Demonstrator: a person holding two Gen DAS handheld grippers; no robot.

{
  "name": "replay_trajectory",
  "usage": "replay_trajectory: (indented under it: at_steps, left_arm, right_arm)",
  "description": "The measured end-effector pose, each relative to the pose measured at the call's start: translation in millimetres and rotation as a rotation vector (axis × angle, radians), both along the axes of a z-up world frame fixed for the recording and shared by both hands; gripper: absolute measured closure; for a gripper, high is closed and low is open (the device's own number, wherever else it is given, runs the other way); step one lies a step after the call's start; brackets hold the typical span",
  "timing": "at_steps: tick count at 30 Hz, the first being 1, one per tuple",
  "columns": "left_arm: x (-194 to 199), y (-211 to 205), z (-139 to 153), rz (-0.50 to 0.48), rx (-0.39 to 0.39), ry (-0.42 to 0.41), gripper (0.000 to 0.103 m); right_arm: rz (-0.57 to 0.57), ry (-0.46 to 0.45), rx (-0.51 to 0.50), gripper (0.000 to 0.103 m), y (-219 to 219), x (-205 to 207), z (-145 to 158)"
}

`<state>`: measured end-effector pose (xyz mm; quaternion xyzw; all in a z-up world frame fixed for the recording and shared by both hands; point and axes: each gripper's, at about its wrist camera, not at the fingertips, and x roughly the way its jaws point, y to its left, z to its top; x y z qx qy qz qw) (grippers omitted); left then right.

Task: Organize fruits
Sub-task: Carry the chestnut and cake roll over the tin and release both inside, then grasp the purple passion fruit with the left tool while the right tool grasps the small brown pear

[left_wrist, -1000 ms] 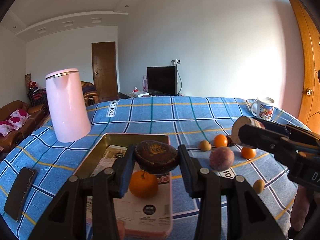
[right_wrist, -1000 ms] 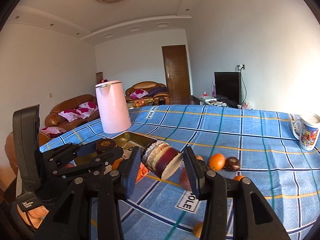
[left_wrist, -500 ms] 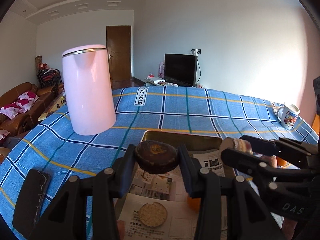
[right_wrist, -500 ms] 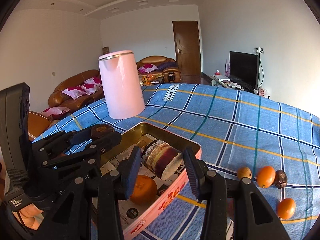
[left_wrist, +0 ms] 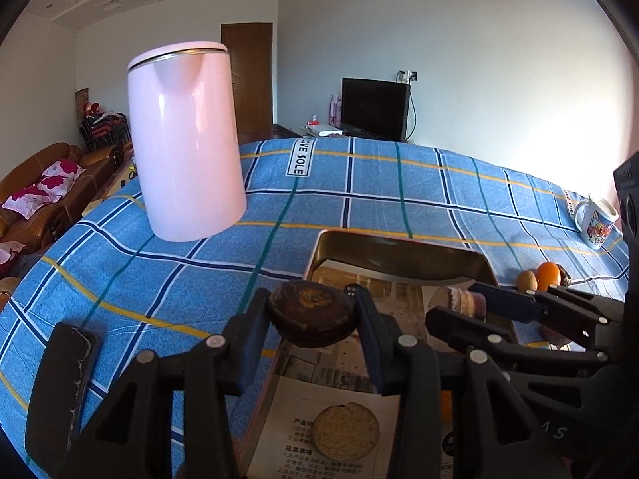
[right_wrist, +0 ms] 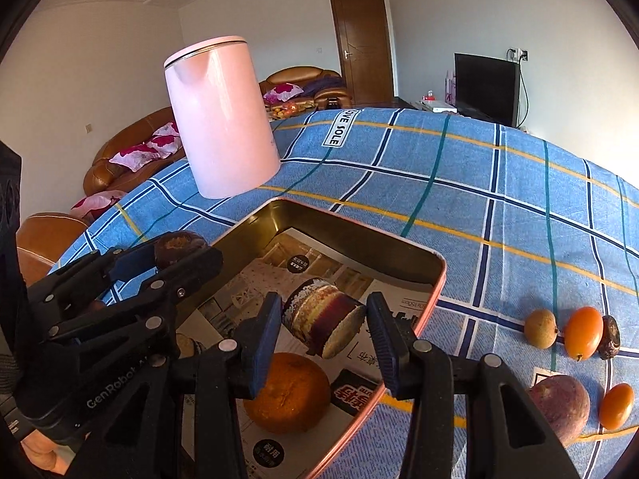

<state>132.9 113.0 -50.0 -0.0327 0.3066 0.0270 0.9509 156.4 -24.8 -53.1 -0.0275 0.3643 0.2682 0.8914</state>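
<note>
The left gripper (left_wrist: 313,315) holds a dark brown, wrinkled round fruit (left_wrist: 312,313) with a rusty patch on top; its fingers (left_wrist: 252,335) are closed onto the fruit's two sides. The right gripper (right_wrist: 322,321) holds a short cut chunk of fruit (right_wrist: 321,321), its rind banded dark purple and cream with a pale cut face; those fingers (right_wrist: 263,339) are partly closed and press against its ends. Both pieces hang over the metal tin (right_wrist: 433,299) on the blue checked counter (right_wrist: 499,199), where an orange (right_wrist: 287,393) already lies on the printed paper lining. Compared with a second ago, both grippers have travelled from the loose fruits toward the tin and the pink kettle (left_wrist: 185,139), which now looms larger. A small brown fruit (right_wrist: 540,328), a kumquat (right_wrist: 583,333) and a purple passion fruit (right_wrist: 559,407) lie on the cloth beside the tin
</note>
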Motion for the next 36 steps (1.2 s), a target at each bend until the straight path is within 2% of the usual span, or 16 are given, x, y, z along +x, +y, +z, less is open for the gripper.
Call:
replay_trajectory:
  at_steps: [1, 3, 5, 7, 9, 13, 19, 23, 27, 28, 31, 33, 35, 36]
  left_arm:
    - [0, 0, 0, 0.002, -0.001, -0.001, 0.058]
    - [-4, 0, 3, -0.002, -0.005, -0.011, 0.056]
    - [-11, -2, 8, 0.003, -0.002, -0.032, 0.050]
    - [-19, -7, 13, 0.001, 0.003, -0.056, 0.043]
    - [-28, -13, 16, -0.016, -0.005, -0.075, 0.041]
    - [-43, -35, 16, -0.059, -0.009, -0.097, 0.030]
    - [-52, -76, 13, -0.141, 0.013, -0.087, 0.030]
    - [-53, -96, 13, -0.173, 0.028, -0.079, 0.030]
    - [-53, -110, 14, -0.195, 0.044, -0.065, 0.030]
    - [-53, -113, 14, -0.198, 0.049, -0.062, 0.030]
    - [-51, -122, 16, -0.207, 0.061, -0.060, 0.030]
    - [-51, -127, 17, -0.218, 0.068, -0.058, 0.030]
    - [-50, -134, 19, -0.231, 0.074, -0.058, 0.030]
    - [-49, -138, 20, -0.239, 0.077, -0.057, 0.030]
  right_arm:
    - [0.002, 0.004, -0.001, 0.056, 0, -1, 1]
    - [0.001, 0.002, 0.007, 0.049, -3, -5, 4]
    - [0.012, -0.012, 0.033, 0.037, -10, -13, 10]
    - [0.005, -0.031, 0.042, 0.033, -22, -24, 17]
    - [0.009, -0.049, 0.051, 0.033, -39, -39, 22]
    - [-0.046, -0.091, 0.031, 0.033, -91, -68, 24]
    - [-0.197, -0.061, -0.031, 0.033, -172, -89, 5]
    - [-0.194, -0.017, -0.044, 0.033, -188, -94, -8]
    - [-0.156, -0.001, -0.018, 0.033, -185, -95, -13]
    - [-0.145, 0.005, -0.019, 0.034, -182, -94, -14]
    - [-0.111, 0.047, -0.044, 0.054, -172, -88, -21]
    - [-0.103, 0.080, -0.065, 0.060, -170, -84, -28]
    - [-0.103, 0.083, -0.067, 0.074, -171, -83, -28]
    - [-0.108, 0.080, -0.070, 0.074, -173, -82, -27]
